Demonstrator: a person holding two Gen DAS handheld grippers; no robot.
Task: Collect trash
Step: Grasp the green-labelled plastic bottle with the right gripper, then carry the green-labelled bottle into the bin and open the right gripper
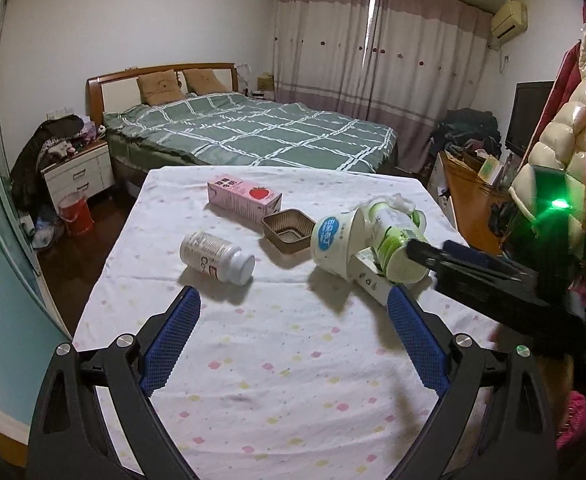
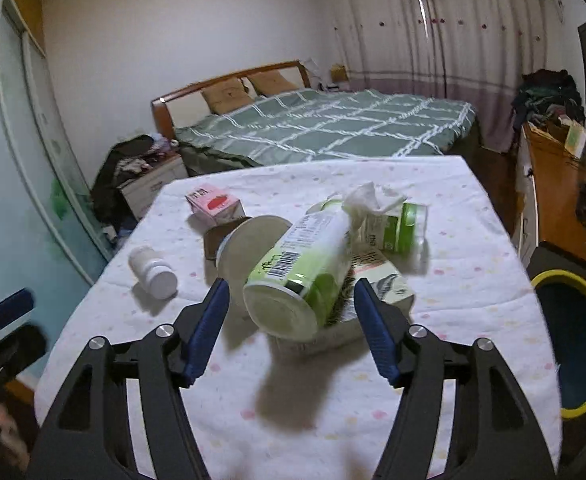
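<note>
Right claw [image 2: 291,326] hides the green can's [image 2: 305,268] far side.

Left gripper [image 1: 293,312]: matte black plastic frame, two arched arms with triangular cut-outs. Fingers [image 1: 171,340] faced with blue, finely dimpled rubber pads. Round silver screw heads at the linkage pivots, two per side, at 8 and 4 o'clock in its own view.

Right gripper [image 2: 291,314]: same build, with black arms, blue textured fingers [image 2: 375,330] and silver pivot screws. In the left wrist view its body shows a glowing green indicator light at 3 o'clock.
</note>
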